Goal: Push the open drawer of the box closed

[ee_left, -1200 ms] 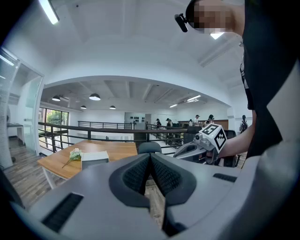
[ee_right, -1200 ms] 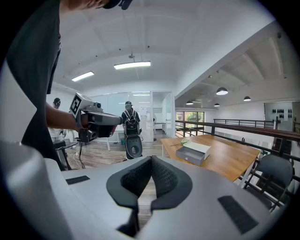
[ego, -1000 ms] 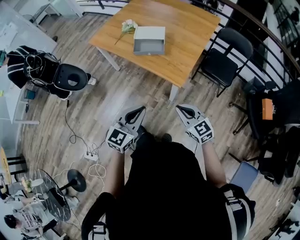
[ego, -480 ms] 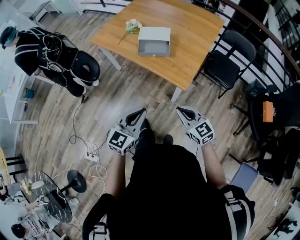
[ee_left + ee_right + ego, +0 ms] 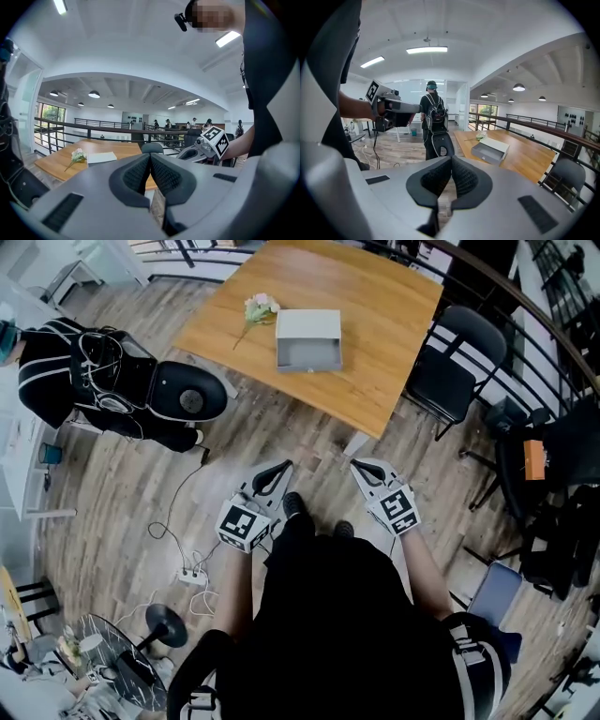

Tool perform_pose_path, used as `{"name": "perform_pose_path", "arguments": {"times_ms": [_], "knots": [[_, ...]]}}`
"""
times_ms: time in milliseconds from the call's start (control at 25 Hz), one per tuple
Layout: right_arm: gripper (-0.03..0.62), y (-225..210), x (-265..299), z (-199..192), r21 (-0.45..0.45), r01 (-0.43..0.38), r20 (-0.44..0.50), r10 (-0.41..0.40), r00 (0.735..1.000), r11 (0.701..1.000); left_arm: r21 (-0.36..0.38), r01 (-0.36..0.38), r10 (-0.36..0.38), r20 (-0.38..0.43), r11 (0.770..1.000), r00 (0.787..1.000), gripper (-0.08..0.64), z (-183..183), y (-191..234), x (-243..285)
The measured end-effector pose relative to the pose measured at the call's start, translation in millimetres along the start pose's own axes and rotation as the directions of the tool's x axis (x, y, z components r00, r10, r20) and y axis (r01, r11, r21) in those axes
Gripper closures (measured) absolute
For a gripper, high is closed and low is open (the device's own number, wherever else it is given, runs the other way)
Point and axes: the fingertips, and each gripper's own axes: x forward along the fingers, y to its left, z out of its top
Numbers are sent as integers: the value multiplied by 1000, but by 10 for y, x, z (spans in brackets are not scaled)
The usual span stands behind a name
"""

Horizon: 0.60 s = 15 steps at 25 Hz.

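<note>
A grey box (image 5: 308, 337) sits on the wooden table (image 5: 375, 352) ahead of me, its drawer (image 5: 308, 354) pulled out toward me. The same box (image 5: 489, 149) shows with the open drawer in the right gripper view, and as a flat grey shape (image 5: 101, 157) in the left gripper view. My left gripper (image 5: 278, 468) and right gripper (image 5: 360, 466) hang over the floor well short of the table. Both are shut with nothing between their pads. A pale flower (image 5: 255, 310) lies left of the box.
A person with a backpack (image 5: 103, 381) stands left of the table. A black chair (image 5: 452, 357) sits at the table's right side, with a railing behind it. Cables and a power strip (image 5: 190, 575) lie on the wood floor to my left.
The table and box have drawn closer in the head view as I stepped forward. The person with the backpack has shifted right. Both grippers keep their pose.
</note>
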Motion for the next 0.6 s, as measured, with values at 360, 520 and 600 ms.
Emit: {"name": "perform_pose_path", "arguments": {"times_ms": [360,520,600], "knots": [[577,-113,640,364,12,66,0,-66,998,998,26,58,-58,8,998,998,537,135,761,10],[577,-101,884,469,19,93,3,-93,996,996,35,82,-82,8,996,997,537,140,1033,-14],[577,-79,987,462,23,103,-6,-103,995,994,35,98,-98,3,995,995,537,115,1124,-30]]}}
